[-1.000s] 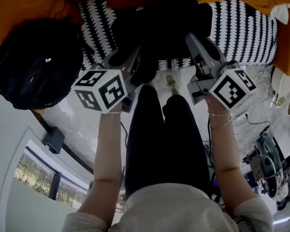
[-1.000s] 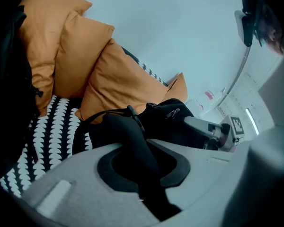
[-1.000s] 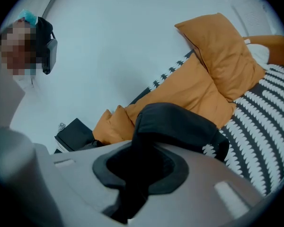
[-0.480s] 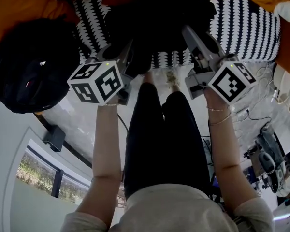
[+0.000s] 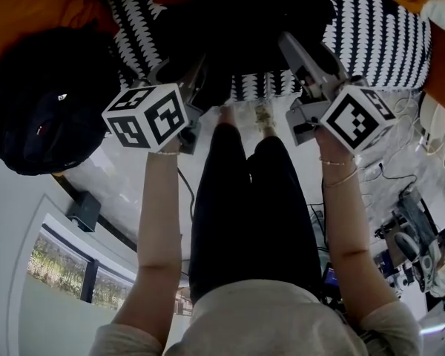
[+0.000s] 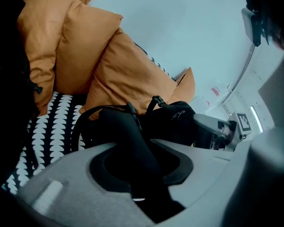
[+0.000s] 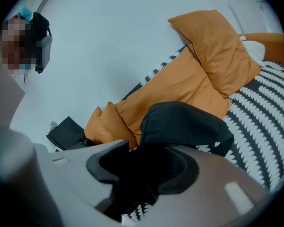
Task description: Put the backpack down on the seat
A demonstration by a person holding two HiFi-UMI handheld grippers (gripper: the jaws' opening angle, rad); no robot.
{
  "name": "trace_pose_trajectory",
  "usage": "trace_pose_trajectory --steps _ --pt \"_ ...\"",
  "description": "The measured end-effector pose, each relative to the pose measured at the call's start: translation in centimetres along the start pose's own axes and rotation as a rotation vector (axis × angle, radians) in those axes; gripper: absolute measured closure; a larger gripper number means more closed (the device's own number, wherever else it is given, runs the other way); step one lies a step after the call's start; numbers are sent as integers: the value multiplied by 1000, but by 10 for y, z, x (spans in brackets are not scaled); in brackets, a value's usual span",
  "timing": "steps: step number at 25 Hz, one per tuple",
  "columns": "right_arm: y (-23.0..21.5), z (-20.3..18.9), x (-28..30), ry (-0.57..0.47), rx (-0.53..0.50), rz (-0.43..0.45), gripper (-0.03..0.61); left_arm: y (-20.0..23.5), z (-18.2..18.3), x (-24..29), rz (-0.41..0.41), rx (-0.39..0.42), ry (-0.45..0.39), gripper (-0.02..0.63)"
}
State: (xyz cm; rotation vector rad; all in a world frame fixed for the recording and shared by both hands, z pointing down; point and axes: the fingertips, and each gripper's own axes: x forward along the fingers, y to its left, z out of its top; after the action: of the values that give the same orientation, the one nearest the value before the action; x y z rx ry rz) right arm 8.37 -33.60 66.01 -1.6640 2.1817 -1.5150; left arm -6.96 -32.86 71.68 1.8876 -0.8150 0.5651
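backpack (image 5: 245, 22) on seat (image 5: 378, 43), near front edge

The backpack (image 5: 245, 28), at twelve o'clock in the head view, is showing as black matt woven cloth, and its padded strap (image 6: 132, 131) is looking smooth and soft. The seat (image 5: 378, 43), toward one o'clock, is wearing a matt, knit-like cloth cover in black and white. The orange cushions (image 6: 128, 74) are looking like soft matt cloth, creasing along the seams. At nine o'clock a second black bag (image 5: 44, 110) is reading as matt fabric. The pale floor (image 5: 126, 184) is gleaming, smooth and glossy like polished stone.
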Motion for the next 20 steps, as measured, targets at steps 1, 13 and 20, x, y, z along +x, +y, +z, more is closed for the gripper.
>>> trace_pose_trajectory --steps 1,13,20 --pt "-1 -1 0 -4 -3 -8 391 -1 -1 0 -9 2 3 502" --pt "-6 -2 -9 -4 2 -56 350 13 14 -20 153 49 -77 317" --pt "-1 -1 -18 23 -6 -92 319 13 22 -37 187 48 -110 307"
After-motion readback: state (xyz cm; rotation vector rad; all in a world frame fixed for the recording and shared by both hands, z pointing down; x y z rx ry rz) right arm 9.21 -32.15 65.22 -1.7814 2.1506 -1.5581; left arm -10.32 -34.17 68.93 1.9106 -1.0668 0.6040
